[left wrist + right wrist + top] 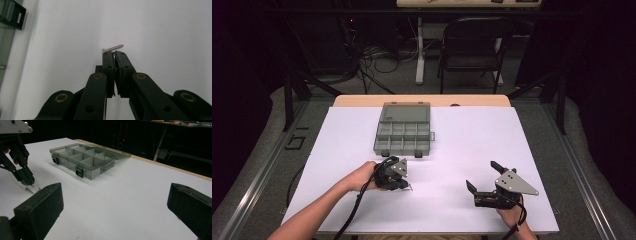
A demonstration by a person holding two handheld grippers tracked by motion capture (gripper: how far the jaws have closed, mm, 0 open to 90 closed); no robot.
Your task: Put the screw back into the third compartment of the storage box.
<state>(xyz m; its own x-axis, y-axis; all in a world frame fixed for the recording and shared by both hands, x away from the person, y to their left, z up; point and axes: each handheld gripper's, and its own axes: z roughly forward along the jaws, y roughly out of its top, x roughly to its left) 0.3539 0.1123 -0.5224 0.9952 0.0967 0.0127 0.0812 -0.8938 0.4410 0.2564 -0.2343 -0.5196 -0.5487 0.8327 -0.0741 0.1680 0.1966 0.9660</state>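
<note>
- The bench (472,135), covered in white, runs across the high view, with a bare wooden strip along its far edge; beyond it that view also takes in a dark folding chair (472,45) and loose cables on the floor, which the left gripper view leaves out.
- The compartment box (403,131), grey and see-through, sits toward the far middle of the bench with its lid laid open behind it. The right gripper view shows its dividers and two dark latches from the side; the left gripper view catches just one corner of it at the upper left.
- The right gripper (484,179) rests low over the near right of the bench, well apart from the box, its jaws spread wide with nothing between them.
- The left gripper (408,186) is at the near left, with its jaws drawn almost together, only a thin slit between the tips.
- The screw (113,47), small and silvery, lies flat on the bench just past the tips of the left jaws, crosswise to them, its head nearest the left-hand tip. Whether the tips touch it I cannot tell. In the right gripper view it shows as a small glint right under those tips.
</note>
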